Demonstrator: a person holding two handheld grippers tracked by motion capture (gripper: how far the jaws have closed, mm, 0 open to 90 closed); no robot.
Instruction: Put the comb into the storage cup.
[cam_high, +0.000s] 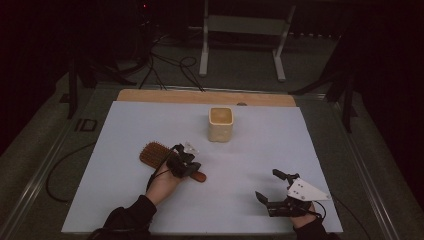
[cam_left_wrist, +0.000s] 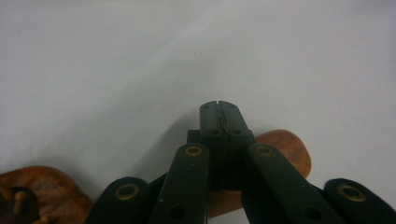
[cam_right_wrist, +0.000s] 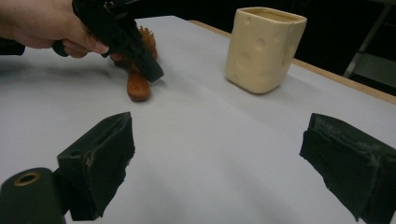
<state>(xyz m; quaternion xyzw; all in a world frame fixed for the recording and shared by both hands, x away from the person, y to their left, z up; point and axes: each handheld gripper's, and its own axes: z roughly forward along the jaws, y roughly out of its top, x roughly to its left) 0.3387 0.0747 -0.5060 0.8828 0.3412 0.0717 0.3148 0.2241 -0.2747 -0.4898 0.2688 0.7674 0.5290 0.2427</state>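
1. Table (cam_high: 125, 210): white sheet covers it, a wood strip runs along the far edge. All places below are given rel. to the cup.
2. Cup (cam_high: 220, 124): cream colour, square shape w/ rounded corners, shallow round dents on the walls. It stands upright near the far edge, approx. at the middle of the table. The opening faces up; from the high view the inside looks tan, and I cannot tell if sth. is in it. In the right gripper view the rim (cam_right_wrist: 271, 15) is seen from the side, so the inside is hidden.
3. Hairbrush (cam_high: 156, 154): wooden, lies flat on the sheet, nearer to the person than the cup and to the left of it, apart from it. The bristle head is the end further left; the handle end (cam_high: 200, 176) points toward the person's right.
4. Left gripper (cam_high: 186, 162): sits on the brush handle, near-left of the cup. In the left gripper view the jaws are closed together w/ no gap at the tips, and the handle (cam_left_wrist: 286, 150) passes under them. Whether the pads really clamp the handle, I cannot tell.
5. Left hand (cam_high: 162, 184): holds this gripper.
6. Right gripper (cam_high: 266, 185): near-right of the cup, well apart from it, close to the table's near edge. Jaws stand wide open, nothing between them.
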